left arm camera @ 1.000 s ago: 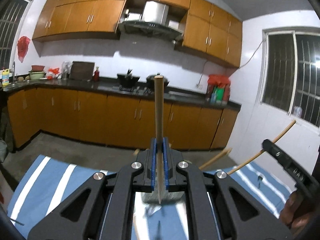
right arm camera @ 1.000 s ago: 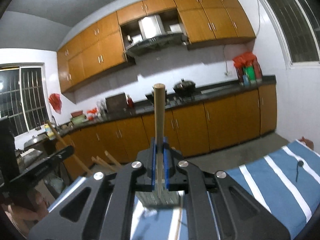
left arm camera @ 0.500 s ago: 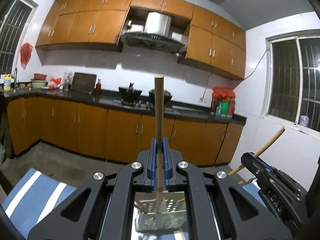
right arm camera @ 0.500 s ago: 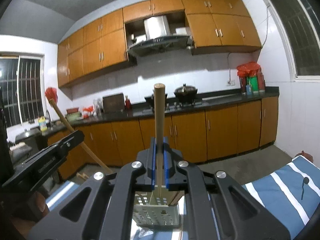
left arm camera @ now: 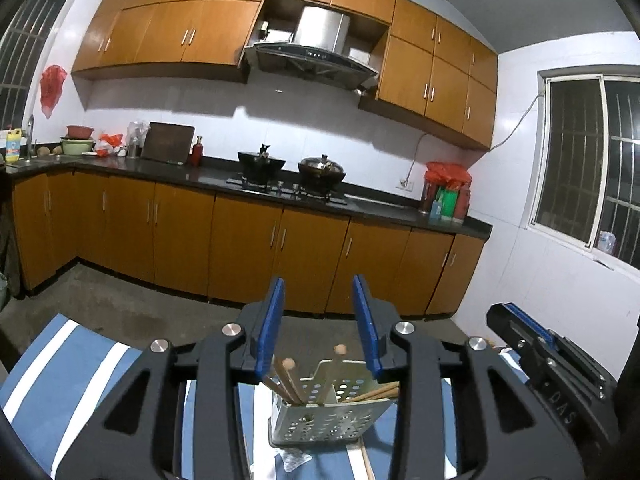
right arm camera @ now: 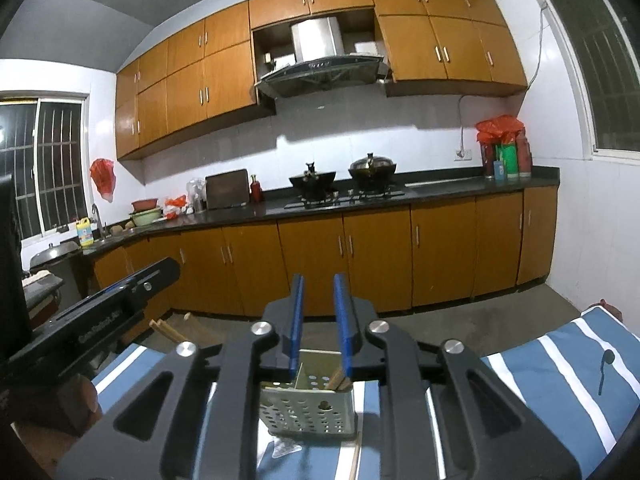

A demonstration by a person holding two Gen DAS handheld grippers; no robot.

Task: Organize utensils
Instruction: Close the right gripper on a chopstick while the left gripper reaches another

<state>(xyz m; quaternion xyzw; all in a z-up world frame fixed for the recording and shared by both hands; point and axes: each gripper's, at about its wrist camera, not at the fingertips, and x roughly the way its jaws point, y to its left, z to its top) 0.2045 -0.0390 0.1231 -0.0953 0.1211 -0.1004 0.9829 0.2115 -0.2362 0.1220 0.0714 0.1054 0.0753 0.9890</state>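
Jaws of both grippers stand apart, just opened, over striped cloth (left arm camera: 72,380) in kitchen

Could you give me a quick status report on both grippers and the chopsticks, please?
Left gripper and right gripper jaws just opened, nothing between them. Chopsticks standing in the perforated holder. One chopstick on the striped cloth.

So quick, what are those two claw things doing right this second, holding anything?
Left gripper: open, jaws just opened, nothing between them; wooden chopsticks stand in the perforated metal holder.
Right gripper: open, just opened, empty.
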